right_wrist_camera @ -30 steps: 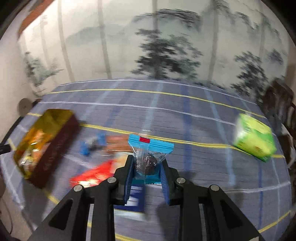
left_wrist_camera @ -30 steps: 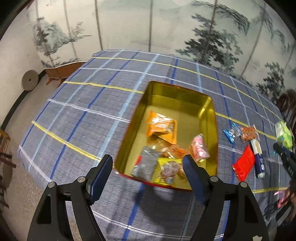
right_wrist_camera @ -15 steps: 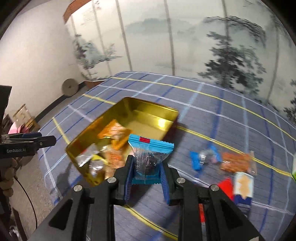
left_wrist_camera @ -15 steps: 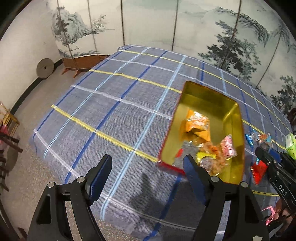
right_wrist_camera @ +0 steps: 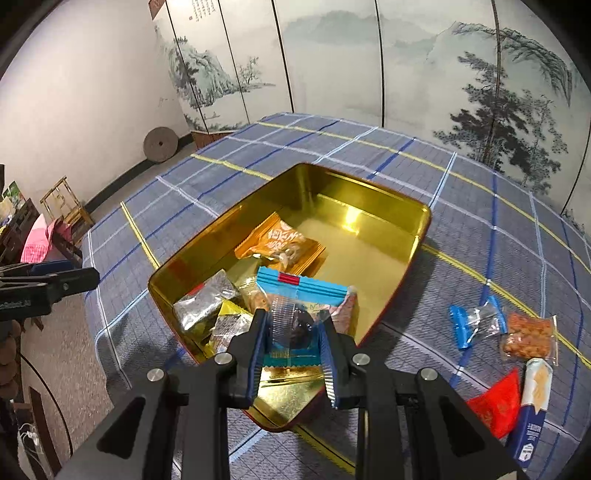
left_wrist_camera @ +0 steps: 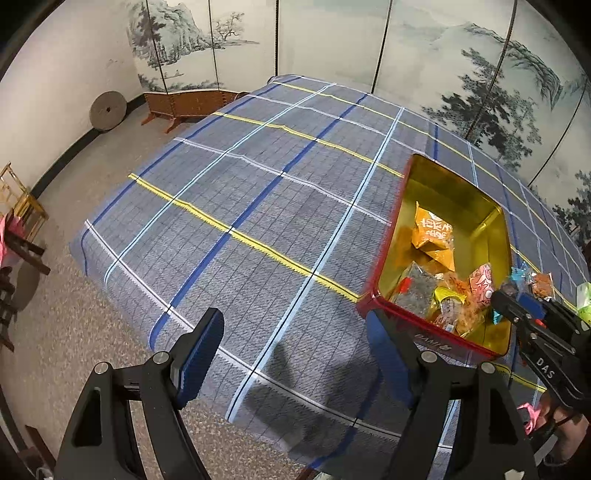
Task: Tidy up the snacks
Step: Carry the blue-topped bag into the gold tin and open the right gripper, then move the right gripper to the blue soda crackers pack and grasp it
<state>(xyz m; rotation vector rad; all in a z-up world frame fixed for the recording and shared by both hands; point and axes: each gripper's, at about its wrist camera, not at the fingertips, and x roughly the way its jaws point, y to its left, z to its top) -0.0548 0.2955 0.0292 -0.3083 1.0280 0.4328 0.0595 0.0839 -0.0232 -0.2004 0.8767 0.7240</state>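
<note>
In the right wrist view, the clear blue-edged packet (right_wrist_camera: 295, 317) hides part of the snack pile in the gold tin (right_wrist_camera: 369, 214), and its dark contents cannot be identified. The blue-and-white stick pack (right_wrist_camera: 533, 406) runs into the dark lower-right rim. The left wrist view shows the green packet (left_wrist_camera: 584, 301) cut off at the right edge.

- Black right-hand gripper body (left_wrist_camera: 546, 354), seen from the left wrist view: white capitals "DAS" on its side.
- Red outer wall of the gold-lined rectangular tin (left_wrist_camera: 430, 338): pale slanted script, too small to make out.
- Orange foil snack packet (left_wrist_camera: 432, 230) inside the tin: white Chinese characters, not legible.
- Painted folding screen panel (right_wrist_camera: 201, 13) at the back wall: columns of small calligraphy, unreadable.
- Black left-hand gripper body (right_wrist_camera: 16, 304), seen from the right wrist view: faint white lettering, not legible.
</note>
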